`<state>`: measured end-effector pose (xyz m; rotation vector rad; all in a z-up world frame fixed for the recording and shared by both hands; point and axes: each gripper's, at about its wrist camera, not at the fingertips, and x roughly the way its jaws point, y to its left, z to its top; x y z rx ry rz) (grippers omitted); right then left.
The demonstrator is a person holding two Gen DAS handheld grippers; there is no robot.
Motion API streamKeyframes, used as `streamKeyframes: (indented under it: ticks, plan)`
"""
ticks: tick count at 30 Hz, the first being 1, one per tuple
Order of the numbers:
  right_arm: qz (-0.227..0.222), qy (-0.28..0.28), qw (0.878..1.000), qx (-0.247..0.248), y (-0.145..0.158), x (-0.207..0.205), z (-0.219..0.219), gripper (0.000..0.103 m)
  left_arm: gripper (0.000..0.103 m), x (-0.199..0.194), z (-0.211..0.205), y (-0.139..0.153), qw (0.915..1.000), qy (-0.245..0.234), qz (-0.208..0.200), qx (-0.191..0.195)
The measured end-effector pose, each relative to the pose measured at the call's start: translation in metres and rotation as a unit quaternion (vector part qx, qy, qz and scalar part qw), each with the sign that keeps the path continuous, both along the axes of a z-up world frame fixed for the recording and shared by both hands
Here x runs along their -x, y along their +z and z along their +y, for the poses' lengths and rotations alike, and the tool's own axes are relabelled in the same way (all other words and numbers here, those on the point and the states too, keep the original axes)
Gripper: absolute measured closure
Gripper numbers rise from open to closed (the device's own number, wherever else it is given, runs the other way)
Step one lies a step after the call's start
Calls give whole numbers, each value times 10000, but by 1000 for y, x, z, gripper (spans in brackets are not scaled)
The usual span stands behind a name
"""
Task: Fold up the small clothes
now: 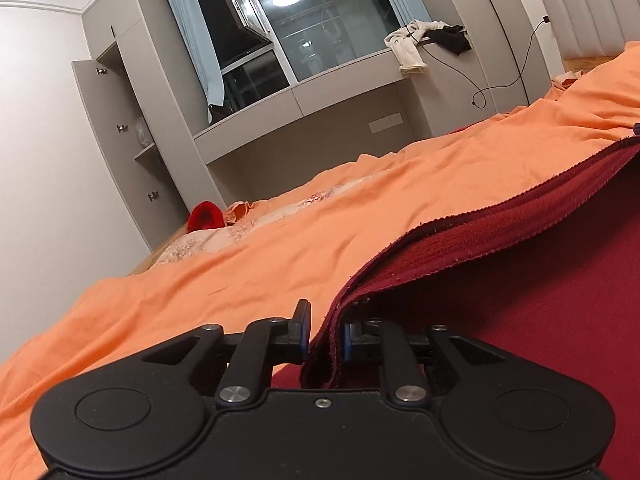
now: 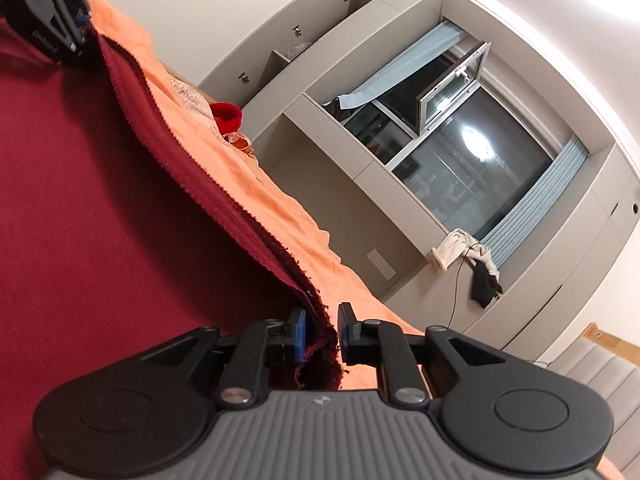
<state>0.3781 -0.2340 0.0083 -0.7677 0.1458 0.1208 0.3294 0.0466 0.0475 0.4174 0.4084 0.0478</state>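
A dark red garment (image 1: 520, 280) lies over the orange bed cover (image 1: 280, 248). My left gripper (image 1: 326, 338) is shut on one corner of its hemmed edge, low over the bed. In the right wrist view the same dark red garment (image 2: 100, 200) fills the left side. My right gripper (image 2: 322, 334) is shut on the other end of that edge. The left gripper (image 2: 82, 20) also shows at the top left of the right wrist view, holding the far corner. The hem runs taut between the two grippers.
A red knitted item (image 1: 206, 214) lies at the far end of the bed. Grey built-in cupboards (image 1: 120, 120) and a window desk (image 1: 304, 108) stand behind the bed. Clothes (image 1: 424, 40) hang on the sill. A padded headboard (image 1: 588, 12) is at the right.
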Motion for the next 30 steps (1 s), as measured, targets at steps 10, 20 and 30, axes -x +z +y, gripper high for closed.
streamKeyframes:
  ticks: [10, 20, 30]
  plan:
    - [143, -50, 9997, -186, 15, 0, -9, 25, 22, 10, 26, 11, 9958, -83, 61, 908]
    - [1292, 159, 9622, -2390, 57, -18, -85, 6, 26, 8, 78, 4, 9758, 347, 643, 2061]
    - [1997, 280, 9364, -2874, 60, -27, -105, 1, 28, 7, 63, 2, 9757, -146, 705, 2068]
